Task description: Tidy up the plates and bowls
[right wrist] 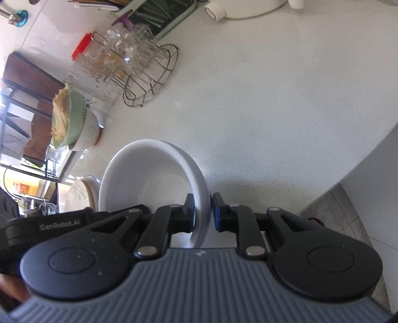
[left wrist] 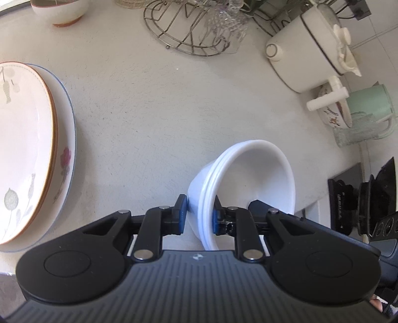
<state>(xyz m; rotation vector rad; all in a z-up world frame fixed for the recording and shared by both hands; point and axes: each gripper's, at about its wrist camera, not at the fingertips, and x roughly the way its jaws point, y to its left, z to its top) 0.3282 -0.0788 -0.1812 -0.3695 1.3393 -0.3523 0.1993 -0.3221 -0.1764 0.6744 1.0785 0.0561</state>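
My left gripper (left wrist: 198,216) is shut on the rim of a stack of white bowls (left wrist: 248,179), held tilted above the pale counter. My right gripper (right wrist: 202,213) is shut on the rim of a single white bowl (right wrist: 149,179), also tilted on its side above the counter. Two stacked plates (left wrist: 29,154), the top one orange-rimmed with a plant print, the lower one blue-rimmed with a rose, lie at the left in the left wrist view. A white bowl with an orange foot (left wrist: 59,12) stands at the far left.
A wire rack with glassware (left wrist: 194,27) stands at the back, also in the right wrist view (right wrist: 139,67). A white lidded pot (left wrist: 308,52), a patterned dish (left wrist: 333,111) and a mint mug (left wrist: 370,109) sit at the right. The counter edge (right wrist: 360,164) drops to a tiled floor.
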